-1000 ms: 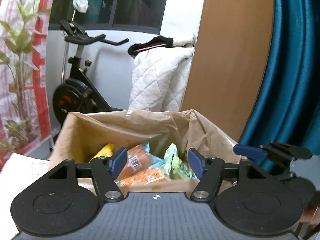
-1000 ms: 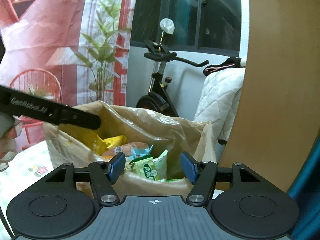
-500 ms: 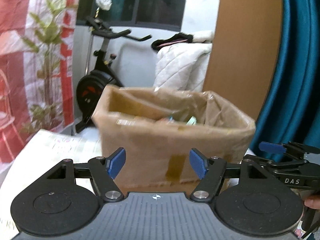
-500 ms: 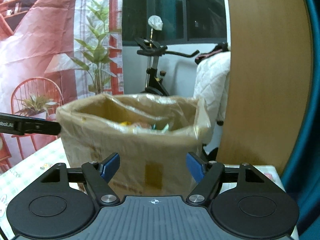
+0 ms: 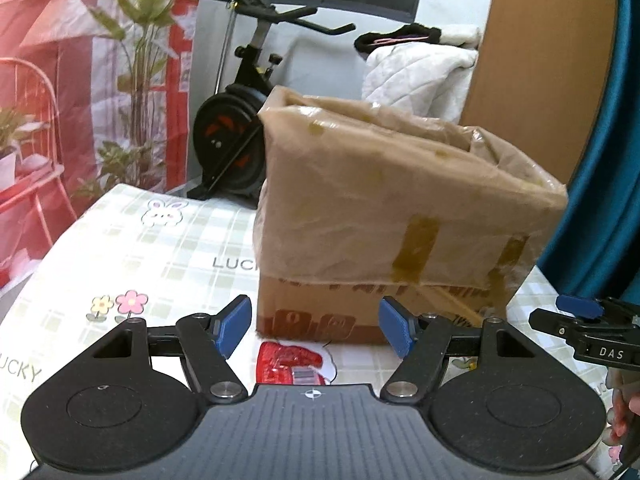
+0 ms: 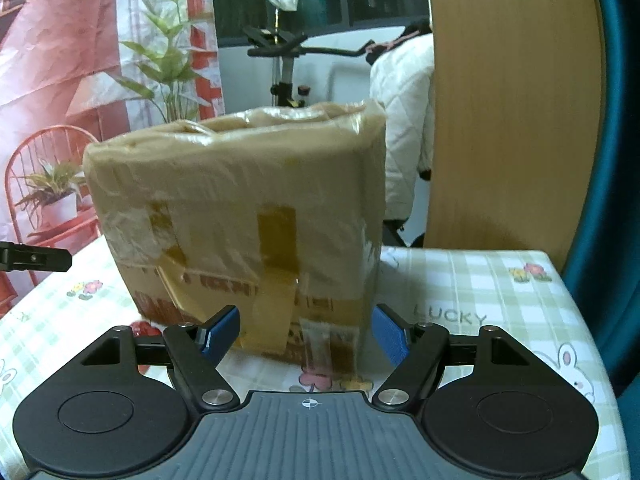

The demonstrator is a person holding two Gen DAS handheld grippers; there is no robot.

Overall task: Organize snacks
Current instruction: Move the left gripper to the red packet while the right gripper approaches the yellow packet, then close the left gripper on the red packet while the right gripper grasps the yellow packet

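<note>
So the cardboard box (image 5: 400, 216) lined with a brownish plastic bag sits on the counter (image 5: 132, 248), which has a pale green checked cloth with bunnies, flowers and "LUCKY" printed on it. From this low angle you can't see into the box, so whatever is in it is hidden. One red snack packet (image 5: 290, 362) lies flat on the cloth right in front of the box, just beside its bottom edge.

The left hand-held gripper (image 5: 316, 330) points at the lower front of the box with its blue pads spread apart and nothing between them; the red packet shows in the gap below. The right hand-held gripper (image 6: 306, 332) is aimed at the near corner of the box. Its jaws have just been opening and stand apart, empty, with only the taped cardboard visible beyond them.

Each gripper peeks into the other's view: the right one at the far right edge of the left camera, with a bit of the person's hand (image 5: 622, 408) under it.

Behind the counter there's an exercise bike (image 5: 244, 120), a white quilted blanket (image 5: 416, 76) and a teal curtain (image 5: 612, 160).
</note>
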